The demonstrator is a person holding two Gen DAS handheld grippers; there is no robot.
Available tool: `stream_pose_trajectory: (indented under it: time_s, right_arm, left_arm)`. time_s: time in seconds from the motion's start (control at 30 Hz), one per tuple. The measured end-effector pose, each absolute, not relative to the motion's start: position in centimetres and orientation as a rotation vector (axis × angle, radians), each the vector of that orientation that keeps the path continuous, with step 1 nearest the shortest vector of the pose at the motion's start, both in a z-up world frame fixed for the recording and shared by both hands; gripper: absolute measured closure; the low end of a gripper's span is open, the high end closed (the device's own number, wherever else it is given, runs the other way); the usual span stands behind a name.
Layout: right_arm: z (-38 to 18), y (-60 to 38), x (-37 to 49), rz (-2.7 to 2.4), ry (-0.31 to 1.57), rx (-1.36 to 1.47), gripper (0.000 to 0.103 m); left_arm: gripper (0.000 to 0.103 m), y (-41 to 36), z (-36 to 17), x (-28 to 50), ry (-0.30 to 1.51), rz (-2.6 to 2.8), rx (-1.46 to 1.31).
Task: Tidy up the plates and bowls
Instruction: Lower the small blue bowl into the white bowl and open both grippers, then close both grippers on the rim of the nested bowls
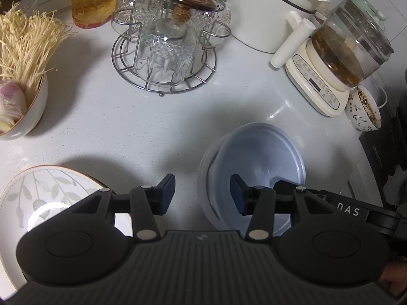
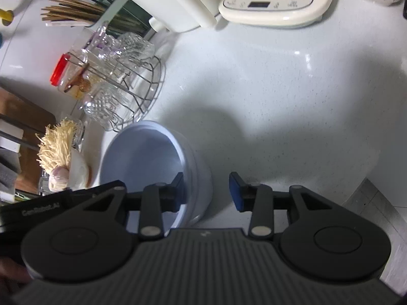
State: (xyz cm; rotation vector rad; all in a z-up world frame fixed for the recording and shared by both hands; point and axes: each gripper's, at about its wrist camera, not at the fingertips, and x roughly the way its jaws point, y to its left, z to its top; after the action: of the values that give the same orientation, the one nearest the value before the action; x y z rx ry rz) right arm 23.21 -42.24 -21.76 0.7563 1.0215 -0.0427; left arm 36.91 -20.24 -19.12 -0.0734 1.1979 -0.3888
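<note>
Two grippers | jaws open | blue bowl (image 1: 259,157) rim between each pair

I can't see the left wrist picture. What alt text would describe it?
A hand-held left gripper hangs with open jaws over the rim of a pale blue bowl on a white counter. A leaf-patterned plate lies to its left, with a wire rack of glasses behind.

Bright overhead light, soft shadows and glare on the countertop (image 1: 106,117), fisheye-warped edges
</note>
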Motion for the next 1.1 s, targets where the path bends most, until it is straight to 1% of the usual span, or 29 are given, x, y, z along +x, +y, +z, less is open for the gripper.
stream_pose_trajectory:
  time_s: [0.33,0.4,0.47,0.57,0.73,0.87,1.1]
  right_arm:
    - [-22.5,-42.2,23.9,-0.021,1.033,0.754,0.063]
    - [-22.6,-42.1,24.0,-0.005,1.031,0.755,0.067]
    - [-22.6,-41.9,24.1,0.009,1.03,0.745,0.07]
    - [-22.6,-41.7,24.2,0.025,1.026,0.735,0.073]
    - [-22.6,-41.6,24.1,0.04,1.017,0.739,0.075]
    - [-22.9,-41.7,24.1,0.043,1.01,0.761,0.076]
    - [-22.8,-41.8,24.0,0.041,1.006,0.768,0.075]
  left_arm:
    - [0.05,-20.0,-20.3,37.2,1.223,-0.381,-0.115]
    - [0.051,-20.4,-20.5,37.2,1.223,-0.387,-0.106]
    - [0.052,-20.7,-20.8,37.1,1.217,-0.394,-0.103]
    - [0.058,-20.9,-21.3,37.2,1.223,-0.395,-0.115]
    - [0.063,-20.5,-21.9,37.2,1.222,-0.402,-0.183]
    - [0.066,-20.2,-22.2,37.1,1.217,-0.423,-0.208]
    - [0.067,-20.1,-22.0,37.0,1.225,-0.424,-0.221]
